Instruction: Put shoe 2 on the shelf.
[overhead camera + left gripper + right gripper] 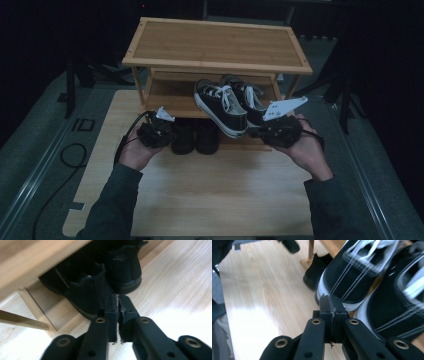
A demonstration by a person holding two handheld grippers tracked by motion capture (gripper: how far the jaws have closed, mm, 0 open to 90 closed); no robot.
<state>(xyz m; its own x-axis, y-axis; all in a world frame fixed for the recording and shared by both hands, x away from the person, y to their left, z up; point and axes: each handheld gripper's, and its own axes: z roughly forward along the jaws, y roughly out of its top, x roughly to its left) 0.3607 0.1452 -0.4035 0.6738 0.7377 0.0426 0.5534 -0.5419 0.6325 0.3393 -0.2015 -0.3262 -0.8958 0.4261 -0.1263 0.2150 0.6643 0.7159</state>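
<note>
At centre frame, the left gripper (161,131) and right gripper (261,131), jaws pressed together on nothing, flank black canvas white-laced sneakers (227,102) overhanging the wooden shoe rack (215,64), probably between grabs.

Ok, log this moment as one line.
left gripper: shut, empty, beside plain black shoes | right gripper: shut, empty, at black-and-white laced sneakers | sneakers on bamboo rack's lower shelf

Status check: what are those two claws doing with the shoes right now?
Left claw shut, empty, beside all-black shoes. Right claw shut, empty, at white-laced sneakers. Nothing in the way.
</note>
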